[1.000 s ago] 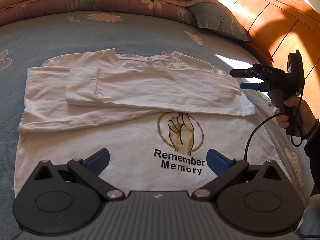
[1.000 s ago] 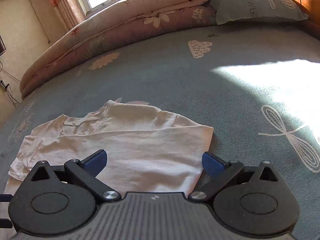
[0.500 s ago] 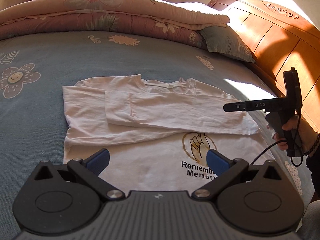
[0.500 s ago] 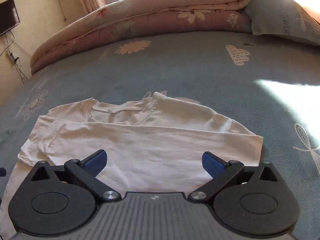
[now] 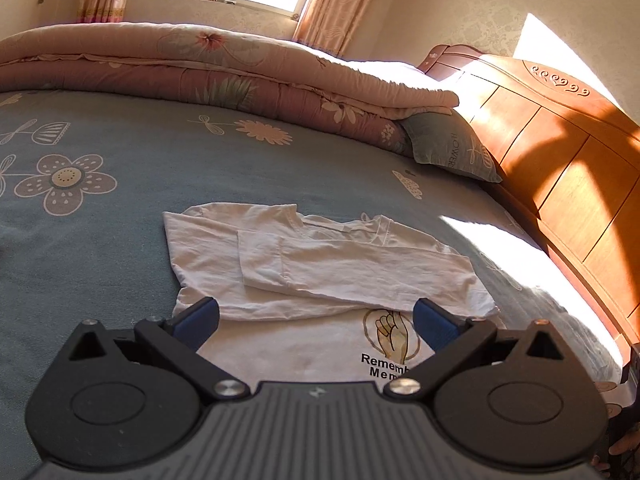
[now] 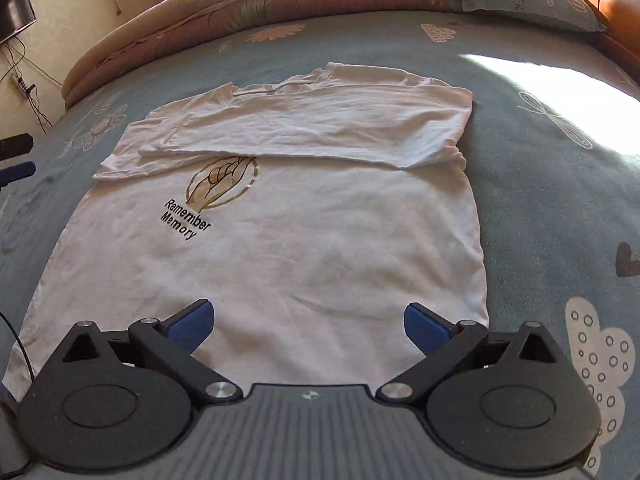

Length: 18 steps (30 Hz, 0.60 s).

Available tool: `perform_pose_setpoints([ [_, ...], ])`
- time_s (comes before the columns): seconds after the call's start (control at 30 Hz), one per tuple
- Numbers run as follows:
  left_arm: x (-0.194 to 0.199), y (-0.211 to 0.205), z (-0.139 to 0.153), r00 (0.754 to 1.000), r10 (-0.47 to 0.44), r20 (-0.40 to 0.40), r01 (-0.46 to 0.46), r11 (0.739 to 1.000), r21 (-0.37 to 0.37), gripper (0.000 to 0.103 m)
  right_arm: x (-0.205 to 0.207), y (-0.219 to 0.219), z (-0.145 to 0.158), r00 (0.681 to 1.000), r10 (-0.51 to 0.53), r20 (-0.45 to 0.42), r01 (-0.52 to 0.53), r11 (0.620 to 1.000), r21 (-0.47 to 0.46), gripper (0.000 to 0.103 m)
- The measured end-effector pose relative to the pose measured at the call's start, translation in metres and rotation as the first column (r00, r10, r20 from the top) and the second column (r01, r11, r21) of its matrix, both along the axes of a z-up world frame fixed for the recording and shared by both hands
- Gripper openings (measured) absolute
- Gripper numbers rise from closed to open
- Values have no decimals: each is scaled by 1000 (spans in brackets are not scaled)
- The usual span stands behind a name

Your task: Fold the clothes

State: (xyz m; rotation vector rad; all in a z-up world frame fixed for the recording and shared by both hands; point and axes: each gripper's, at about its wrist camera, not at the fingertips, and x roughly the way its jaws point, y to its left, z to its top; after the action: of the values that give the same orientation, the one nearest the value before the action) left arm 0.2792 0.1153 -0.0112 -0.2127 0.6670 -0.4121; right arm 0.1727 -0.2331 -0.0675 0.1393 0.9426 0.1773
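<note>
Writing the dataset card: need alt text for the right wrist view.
A white long-sleeved shirt lies flat on a blue flower-print bedsheet, both sleeves folded across its chest above a "Remember Memory" print. The open right gripper hovers over the hem, holding nothing.

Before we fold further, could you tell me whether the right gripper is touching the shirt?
Cannot tell: in the right wrist view the right gripper is open over the shirt, but neither contact nor gap shows.

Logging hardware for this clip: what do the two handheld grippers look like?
Both match: the left gripper and right gripper have a ribbed dark grey body, two round black discs, black linkage arms on silver pivot pins, and blue fingertip pads. A thin black cable runs at the right view's left edge.
</note>
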Motion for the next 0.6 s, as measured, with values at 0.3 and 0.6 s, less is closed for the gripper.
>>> perform_pose_setpoints([
  [0.3, -76, -69, -2, 984, -158, -83, 164, 983, 81, 102, -49, 12, -25, 999, 38, 14, -37, 996, -80, 103],
  [0.6, -137, -104, -80, 957, -162, -240, 208, 962, 177, 102, -65, 20, -35, 991, 49, 121, -31, 989, -147, 103],
])
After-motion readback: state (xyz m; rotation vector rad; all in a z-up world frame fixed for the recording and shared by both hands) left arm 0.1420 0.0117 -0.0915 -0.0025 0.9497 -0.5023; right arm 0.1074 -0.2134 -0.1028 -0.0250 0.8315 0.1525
